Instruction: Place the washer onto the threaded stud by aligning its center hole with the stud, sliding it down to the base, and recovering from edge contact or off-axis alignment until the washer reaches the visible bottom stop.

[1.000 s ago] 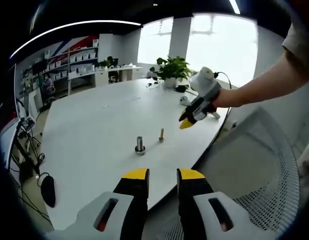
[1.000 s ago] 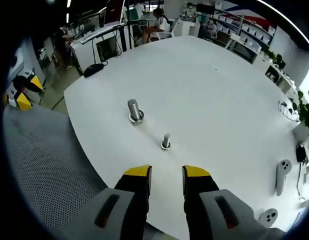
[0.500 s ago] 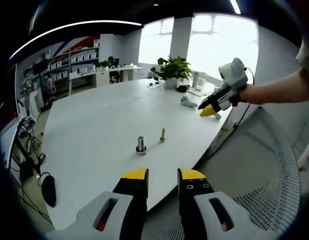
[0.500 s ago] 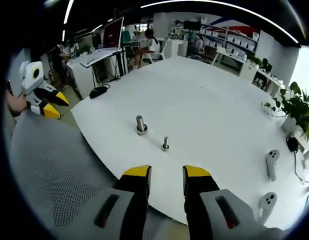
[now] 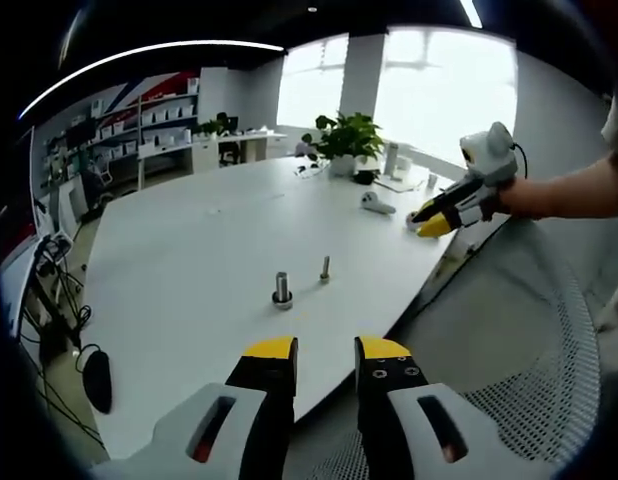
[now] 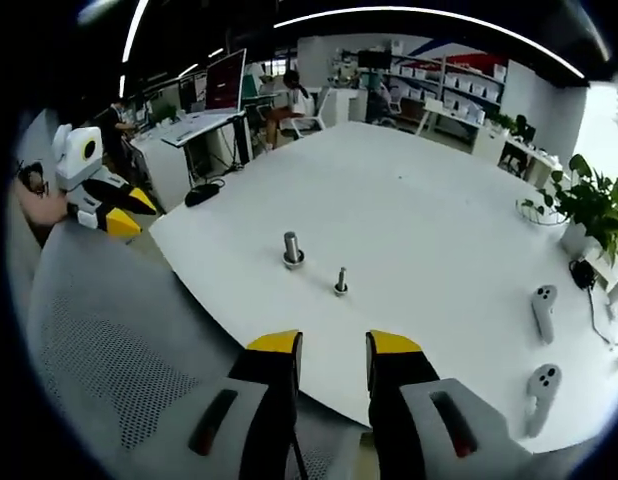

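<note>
Tabletop (image 5: 189,240), white and wide, carrying a threaded stud (image 5: 281,291) (image 6: 292,250) upright near its front edge, with a washer at its base, though too small to confirm. Just beside it, a smaller bolt (image 5: 325,268) (image 6: 341,281), also upright, apart from the stud. Left claw (image 5: 323,350) (image 6: 126,215) held back over the tabletop edge, jaws slightly apart, gripping nothing. Right claw (image 6: 332,346) (image 5: 425,223) likewise clear of the parts, jaws slightly parted and empty, held over a mesh chair (image 6: 99,340). Potted plant (image 5: 341,138) and two white controllers (image 6: 539,310) farther along the tabletop.
</note>
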`<state>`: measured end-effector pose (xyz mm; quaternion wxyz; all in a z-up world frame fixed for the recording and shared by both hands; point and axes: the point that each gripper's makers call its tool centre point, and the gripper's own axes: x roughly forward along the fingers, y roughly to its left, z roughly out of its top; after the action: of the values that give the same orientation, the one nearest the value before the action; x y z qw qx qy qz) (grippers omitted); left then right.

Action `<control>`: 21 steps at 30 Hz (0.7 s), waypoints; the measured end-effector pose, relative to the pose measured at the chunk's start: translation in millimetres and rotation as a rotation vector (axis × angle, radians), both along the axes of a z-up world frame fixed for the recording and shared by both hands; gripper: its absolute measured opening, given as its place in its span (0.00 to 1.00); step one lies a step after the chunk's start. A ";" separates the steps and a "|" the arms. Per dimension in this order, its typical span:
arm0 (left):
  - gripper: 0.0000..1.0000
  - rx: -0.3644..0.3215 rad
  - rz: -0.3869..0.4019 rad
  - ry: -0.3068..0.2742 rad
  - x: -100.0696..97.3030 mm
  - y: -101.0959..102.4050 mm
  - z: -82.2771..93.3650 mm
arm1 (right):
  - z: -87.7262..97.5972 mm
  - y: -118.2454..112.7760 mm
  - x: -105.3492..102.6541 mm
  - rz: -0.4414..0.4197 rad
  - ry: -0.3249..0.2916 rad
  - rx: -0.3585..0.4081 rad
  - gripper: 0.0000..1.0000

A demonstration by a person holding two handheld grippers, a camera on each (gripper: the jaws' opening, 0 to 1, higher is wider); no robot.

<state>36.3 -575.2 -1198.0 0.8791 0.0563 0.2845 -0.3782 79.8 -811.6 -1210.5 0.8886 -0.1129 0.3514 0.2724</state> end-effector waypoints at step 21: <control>0.20 0.009 -0.007 -0.003 -0.5 -2.0 -0.5 | -5.1 -2.0 -6.9 -0.060 0.002 0.113 0.27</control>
<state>35.8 -577.1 -1198.5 0.8780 0.0619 0.2845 -0.3799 72.9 -813.6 -1215.6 0.9010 -0.0517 0.3394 0.2653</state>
